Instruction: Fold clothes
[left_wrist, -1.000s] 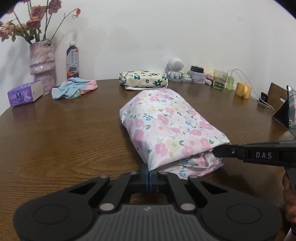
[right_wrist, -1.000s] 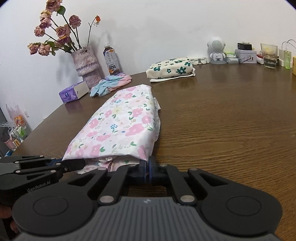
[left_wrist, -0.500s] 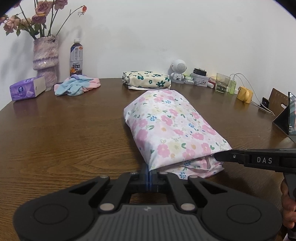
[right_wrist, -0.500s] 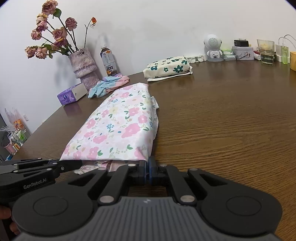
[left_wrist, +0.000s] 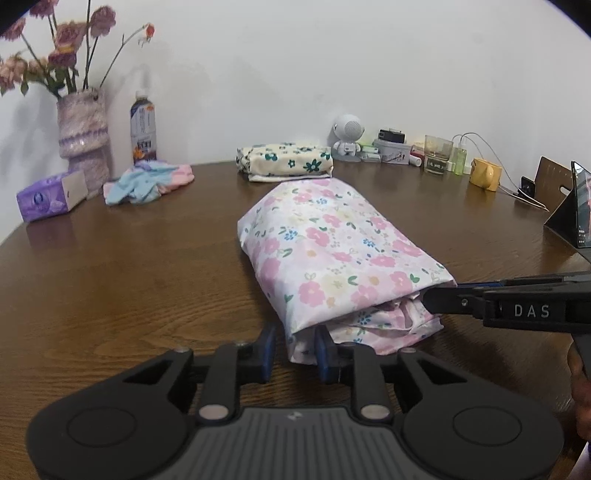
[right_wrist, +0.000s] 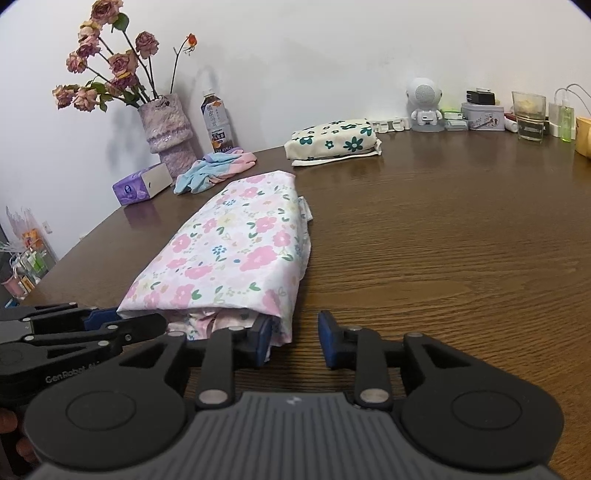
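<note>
A folded white garment with pink flowers (left_wrist: 332, 254) lies lengthwise on the brown wooden table (left_wrist: 129, 277). My left gripper (left_wrist: 295, 349) is at its near left corner. The jaws are opening, and the cloth corner sits loosely between the blue pads without being pinched. My right gripper (right_wrist: 295, 341) is at the near right corner (right_wrist: 280, 328). Its jaws are opening too, with the cloth edge beside the left pad and bare table in the gap. Each gripper also shows in the other's view: the right gripper (left_wrist: 436, 306) and the left gripper (right_wrist: 110, 325).
At the back lie a cream folded garment with green flowers (left_wrist: 284, 162) and a crumpled pastel cloth (left_wrist: 147, 182). A purple tissue box (left_wrist: 48, 199), a vase of roses (left_wrist: 83, 136) and a bottle (left_wrist: 143, 129) stand back left. A glass (left_wrist: 437, 155), a yellow mug (left_wrist: 485, 173) and a propped tablet (left_wrist: 576, 210) are to the right.
Both grippers were shut on the garment's near edge. Now their jaws have parted and the cloth corners lie loose on the table.
</note>
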